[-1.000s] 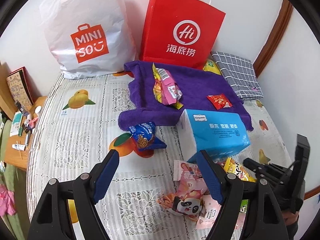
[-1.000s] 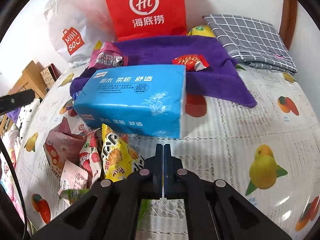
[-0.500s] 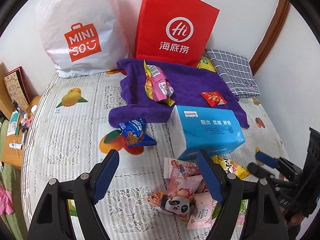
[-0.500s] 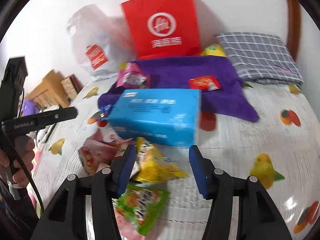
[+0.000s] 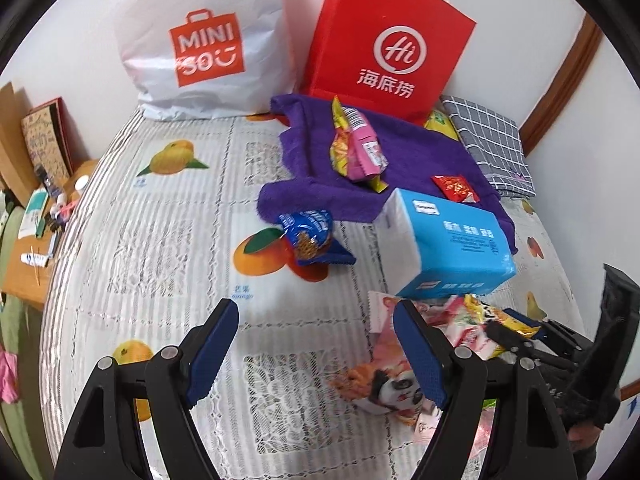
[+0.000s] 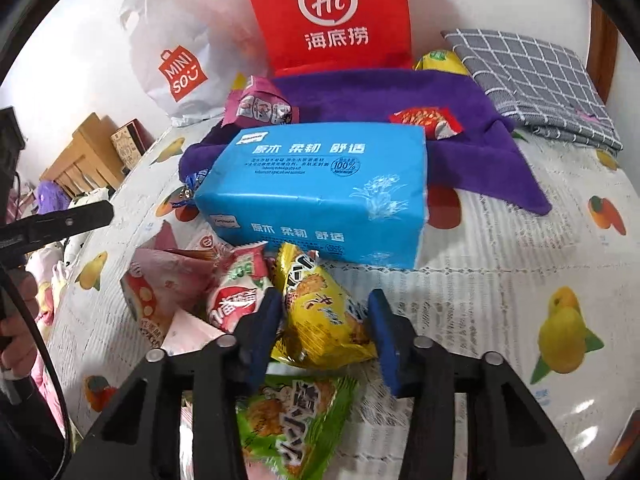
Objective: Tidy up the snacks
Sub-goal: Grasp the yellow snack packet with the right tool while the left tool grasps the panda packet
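The yellow snack packet, at six o'clock from the blue tissue pack, now sits between the right gripper pads, which were shut a second ago and are now closing again. The pick-up has begun. The left gripper hangs wide open, empty.

place: likely home bedroom | cues: fruit-print bed cover, folded blanket

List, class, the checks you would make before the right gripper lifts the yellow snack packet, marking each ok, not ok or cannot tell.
1. Yellow snack packet sits between the closing jaws of the right gripper: ok.
2. Pads firmly pressing it: cannot tell.
3. Green snack packet lies clear of the jaws: ok.
4. Left gripper open and empty: ok.
5. Blue plastic-wrapped tissue pack clear of the packet: not ok, it touches.
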### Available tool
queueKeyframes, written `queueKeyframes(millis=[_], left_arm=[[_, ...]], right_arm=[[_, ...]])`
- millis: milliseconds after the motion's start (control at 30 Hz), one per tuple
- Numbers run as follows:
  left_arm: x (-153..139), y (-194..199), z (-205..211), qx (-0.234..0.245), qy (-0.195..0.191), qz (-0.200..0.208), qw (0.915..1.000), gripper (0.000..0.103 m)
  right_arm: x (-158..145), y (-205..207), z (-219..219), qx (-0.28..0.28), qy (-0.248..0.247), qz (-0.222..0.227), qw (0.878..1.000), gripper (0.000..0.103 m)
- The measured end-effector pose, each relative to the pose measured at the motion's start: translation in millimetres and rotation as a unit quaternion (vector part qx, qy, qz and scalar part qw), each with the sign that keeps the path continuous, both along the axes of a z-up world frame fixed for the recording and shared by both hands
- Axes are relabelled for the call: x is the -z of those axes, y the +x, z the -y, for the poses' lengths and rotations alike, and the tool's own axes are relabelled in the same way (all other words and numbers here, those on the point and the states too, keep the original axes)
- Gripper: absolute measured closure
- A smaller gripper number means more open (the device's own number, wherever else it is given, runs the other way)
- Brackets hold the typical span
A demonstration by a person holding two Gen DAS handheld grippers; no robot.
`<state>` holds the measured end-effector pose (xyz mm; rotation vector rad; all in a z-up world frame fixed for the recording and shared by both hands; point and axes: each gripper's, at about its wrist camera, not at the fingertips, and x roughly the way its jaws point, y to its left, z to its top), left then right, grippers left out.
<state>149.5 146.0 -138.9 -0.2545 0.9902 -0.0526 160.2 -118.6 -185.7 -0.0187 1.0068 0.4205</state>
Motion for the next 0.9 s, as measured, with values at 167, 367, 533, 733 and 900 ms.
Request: queueKeyframes(millis=[167,367,533,733,900], left_arm=[[4.3,-4.1,1.2,0.007,-0.026,0.002,0.9996,0.024],[5.8,-7.0,29.5,0.048,-0.028,0.005,0.9984,0.024],[19.0,-4.4,56.1,0.081,-0.01,-0.015,0.9965,0.024],[43.9,0.9,77.5,0.093,0.028,-0.047,0.9942,0.024],[51.7,-1.0,80.3,0.088,0.039,-0.046,0.9943,0.037]], right_arm=[[-11.9,-5.5,27.4,0.025,0.003,0.01,1.0,0.073],[-11.1,-9.6,52.2,0.041,-0.002,0.006,0.999,0.073],[-9.6,-15.8,63.0,0.034,0.006,-0.009,0.999,0.065],[-0.8,-26.8,61.5,0.018,-0.02,-0.007,1.0,0.049],[9.3,-25.0,69.2,0.026,-0.003,-0.011,1.0,0.056]])
